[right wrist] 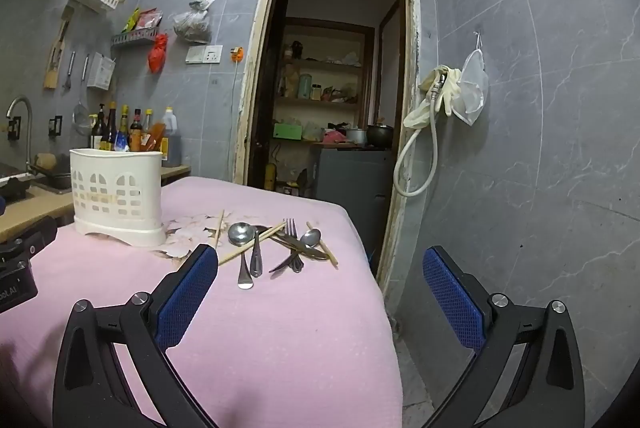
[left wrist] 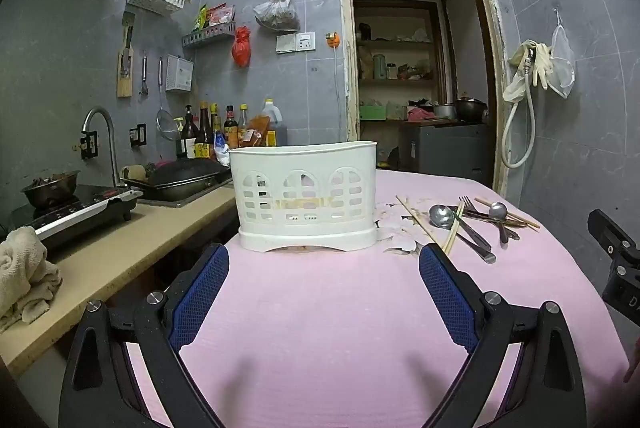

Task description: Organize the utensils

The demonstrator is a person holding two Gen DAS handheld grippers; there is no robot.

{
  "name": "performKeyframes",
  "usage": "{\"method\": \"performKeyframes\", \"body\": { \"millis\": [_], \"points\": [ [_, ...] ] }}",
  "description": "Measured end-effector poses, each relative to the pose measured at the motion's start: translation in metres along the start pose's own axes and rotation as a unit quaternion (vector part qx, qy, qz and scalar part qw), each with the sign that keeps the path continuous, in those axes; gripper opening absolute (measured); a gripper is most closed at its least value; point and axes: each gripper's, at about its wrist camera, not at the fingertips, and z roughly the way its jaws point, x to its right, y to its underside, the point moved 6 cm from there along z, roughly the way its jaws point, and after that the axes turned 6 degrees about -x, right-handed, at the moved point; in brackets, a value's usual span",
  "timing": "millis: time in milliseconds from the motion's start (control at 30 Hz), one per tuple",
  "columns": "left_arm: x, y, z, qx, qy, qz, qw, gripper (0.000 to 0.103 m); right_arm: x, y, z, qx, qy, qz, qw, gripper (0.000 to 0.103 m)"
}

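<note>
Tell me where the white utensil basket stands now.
The white basket stands upright on the pink cloth, near its far left edge beside the counter, left of the scattered cutlery.

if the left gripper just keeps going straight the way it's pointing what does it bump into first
Most likely the white utensil holder. The open left gripper points slightly down over bare pink tablecloth, and the holder stands straight ahead between its fingers' lines. Depth is hard to judge; it could graze the cloth first.

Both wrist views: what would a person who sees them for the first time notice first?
Most striking is the white utensil holder, upright at the far left of the pink tablecloth, beside the kitchen counter. To its right a loose pile of spoons, forks and chopsticks lies crossed on the cloth. The left tool and the right tool both stand open and hold nothing.
</note>
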Motion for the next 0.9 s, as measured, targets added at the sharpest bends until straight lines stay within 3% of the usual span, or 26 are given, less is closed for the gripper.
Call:
{"method": "performKeyframes", "body": {
  "millis": [900],
  "points": [
    [-0.0025,0.0049,0.0022,-0.005,0.003,0.000,1.0000,0.093,-0.0036,0.0039,0.0027,-0.005,-0.004,-0.003,1.000,0.103]
  ]
}}
